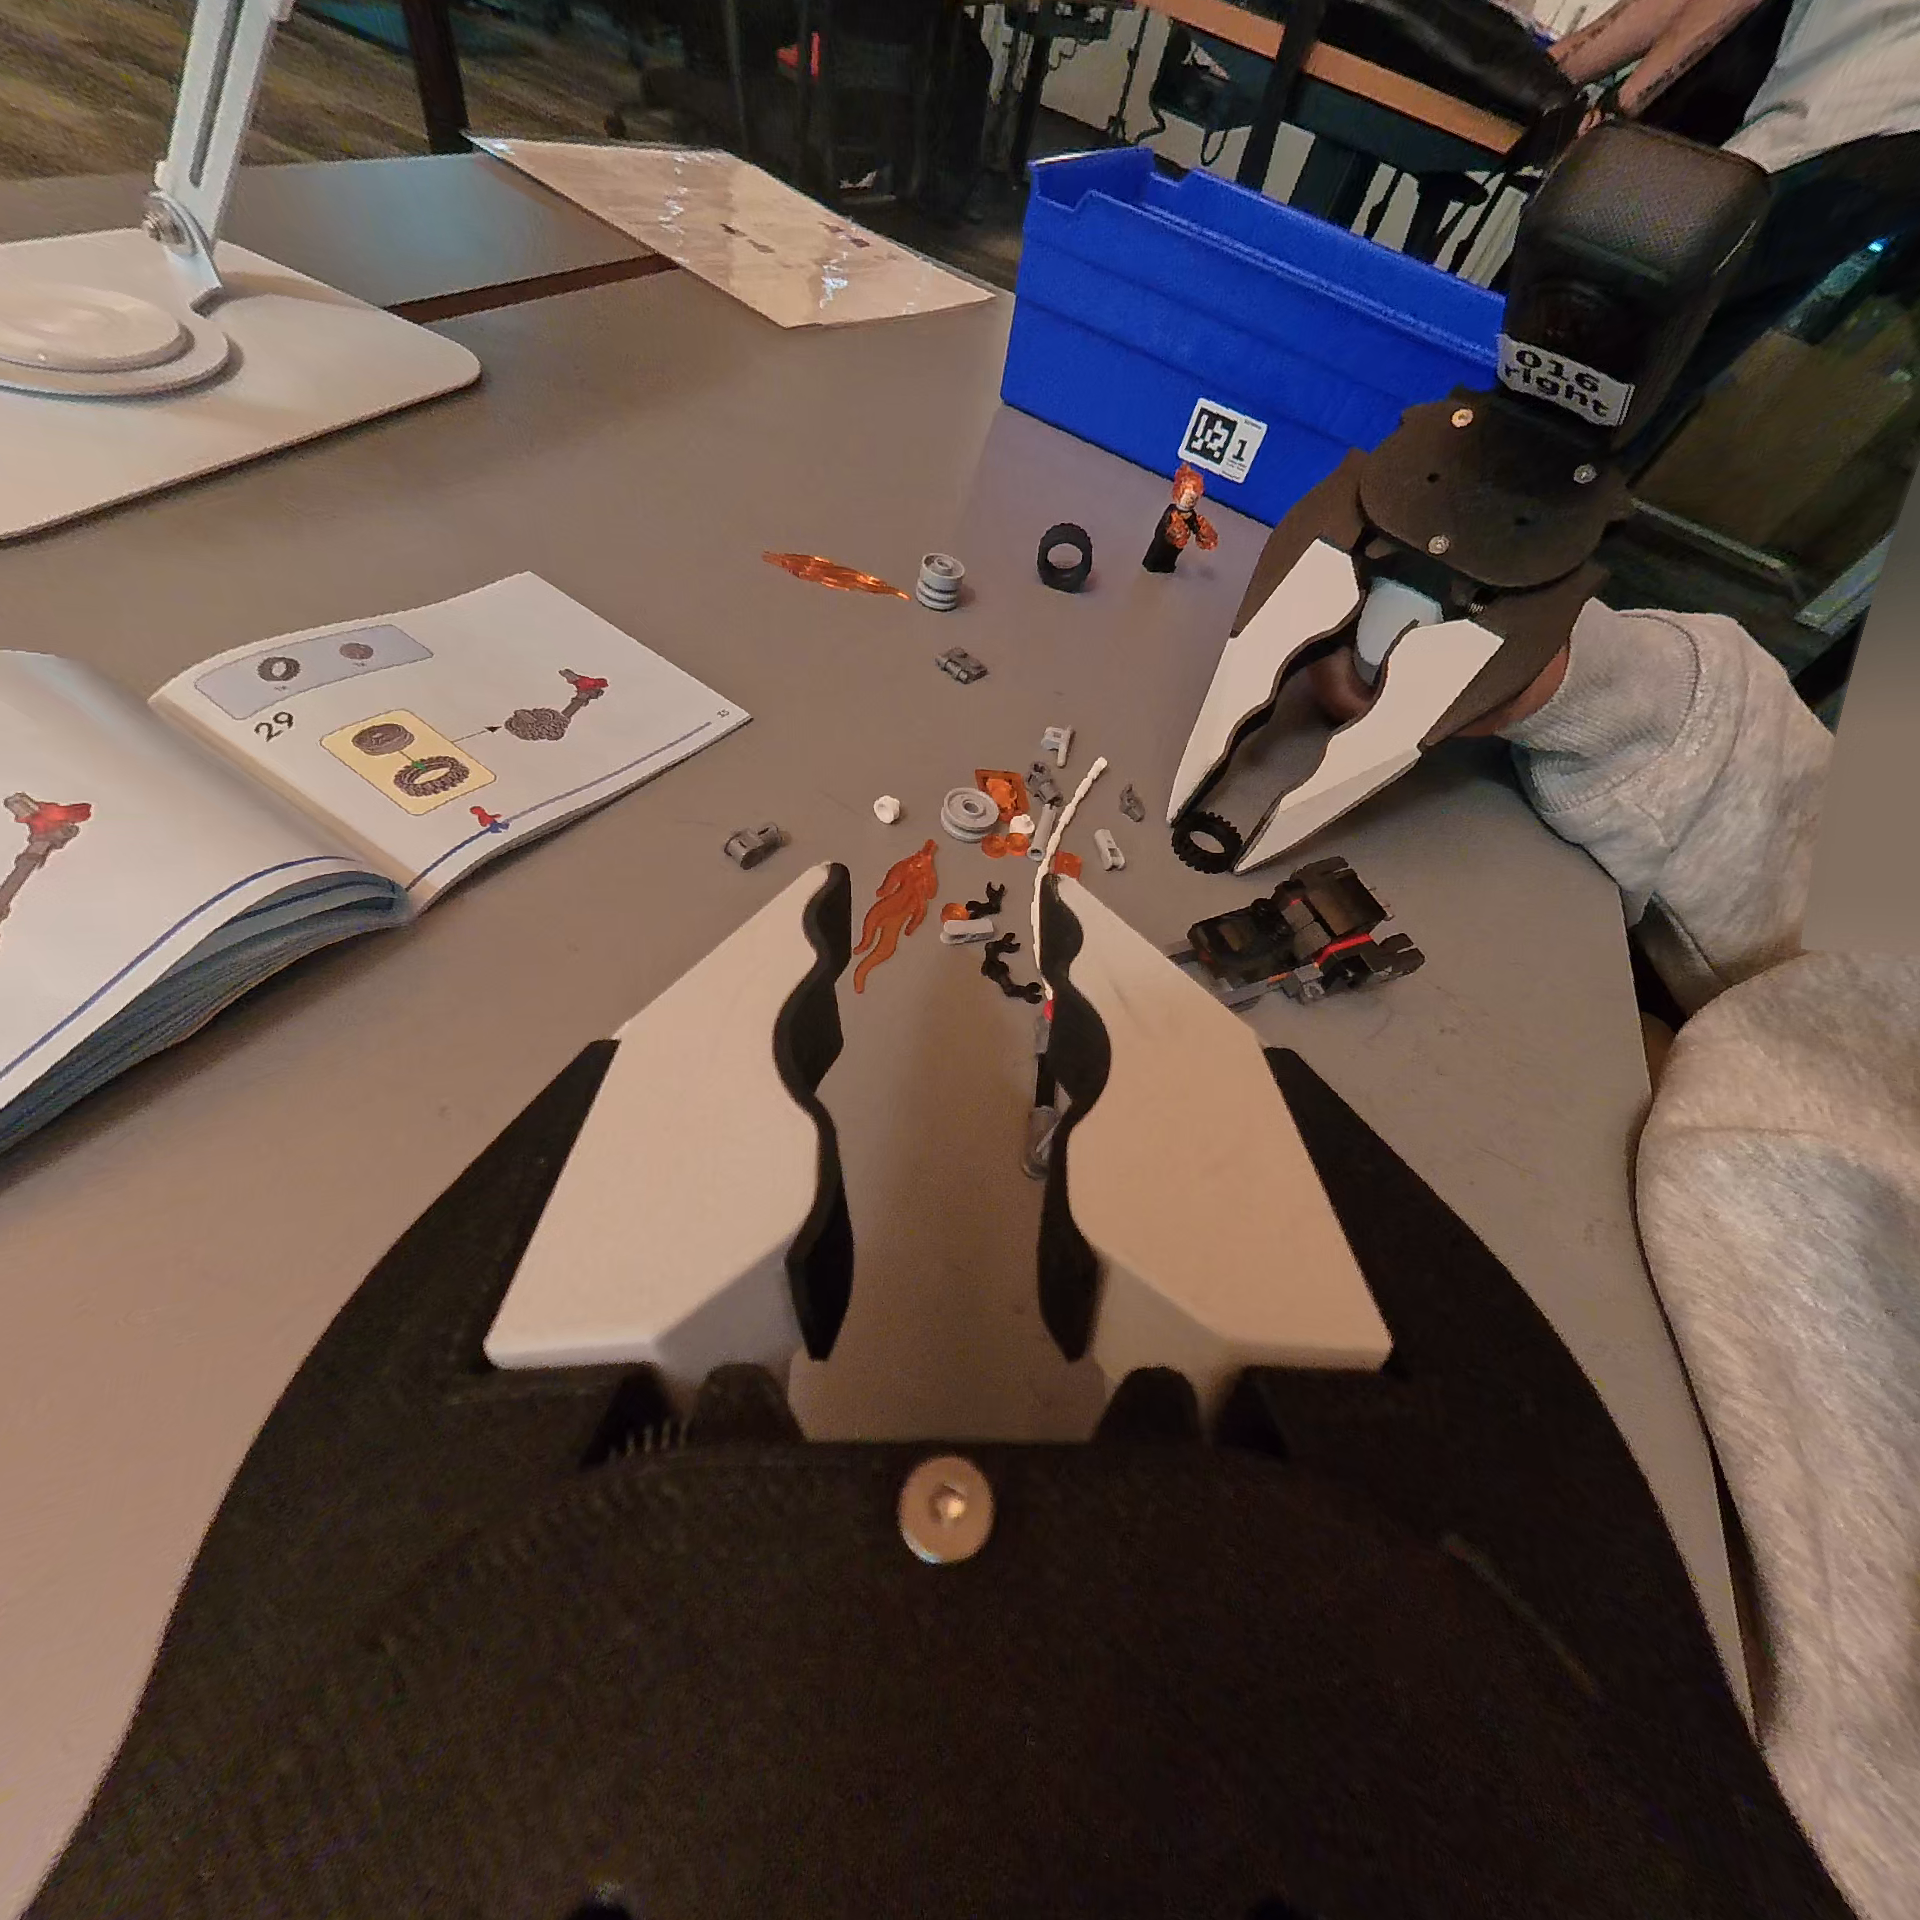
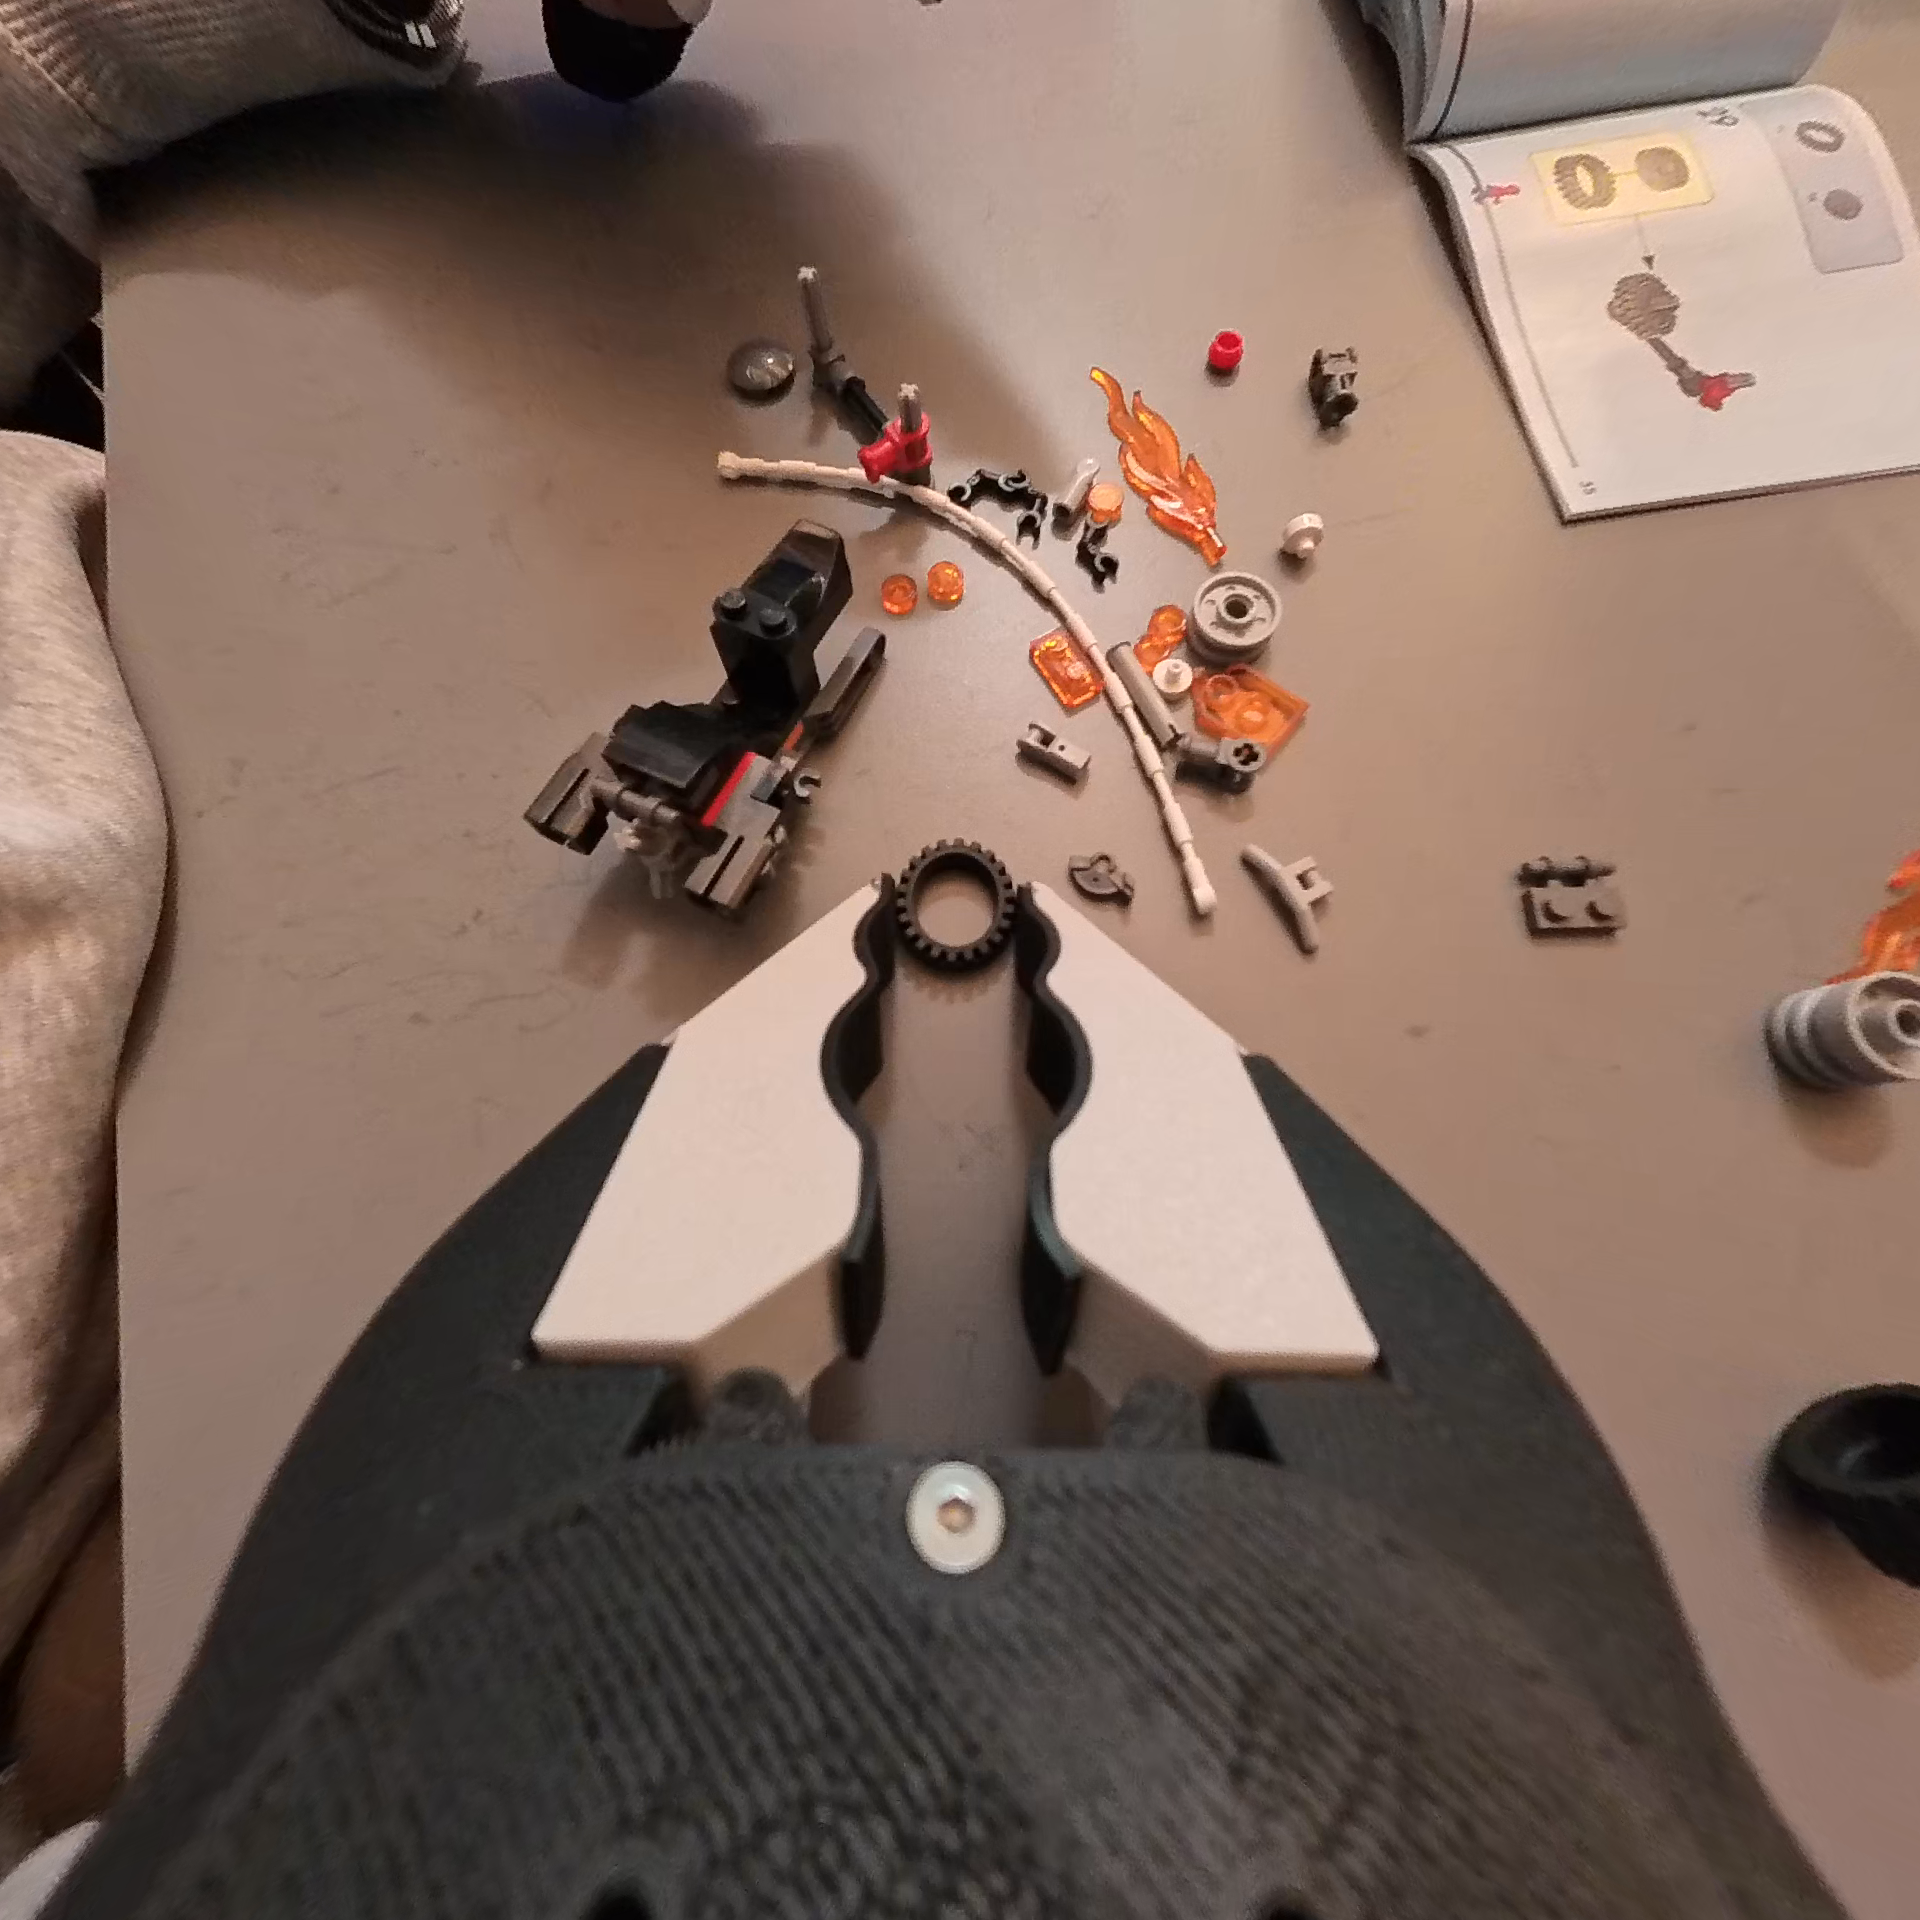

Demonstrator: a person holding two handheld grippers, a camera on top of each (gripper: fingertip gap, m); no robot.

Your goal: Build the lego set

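My right gripper (image 2: pixel 956 899) is shut on a small black toothed tire (image 2: pixel 956 906), held at its fingertips just above the table; it also shows in the left wrist view (image 1: pixel 1210 842). My left gripper (image 1: pixel 945 883) is open and empty, low over the table, its tips at the near edge of the loose pieces. A partly built black vehicle (image 2: pixel 707 727) lies left of the tire. A grey wheel (image 2: pixel 1234 615), a white flexible hose (image 2: pixel 1039 603), an axle with a red clip (image 2: pixel 894 442) and an orange flame (image 2: pixel 1158 462) lie among several small parts.
An open instruction booklet (image 1: pixel 416 748) lies at the left. A blue bin (image 1: pixel 1247 312) stands at the back, with a minifigure (image 1: pixel 1179 525), a larger black tire (image 1: pixel 1062 558) and a grey hub (image 1: pixel 940 582) before it. A white stand base (image 1: pixel 156 343) is far left. A grey sleeve (image 1: pixel 1662 748) is at the right. The tips of one gripper are about 15 cm away from the tips of the other. The grey hub (image 1: pixel 940 582) lies around 15 cm away from my right fingertips. It is also in sight in the right wrist view (image 2: pixel 1869 1070).
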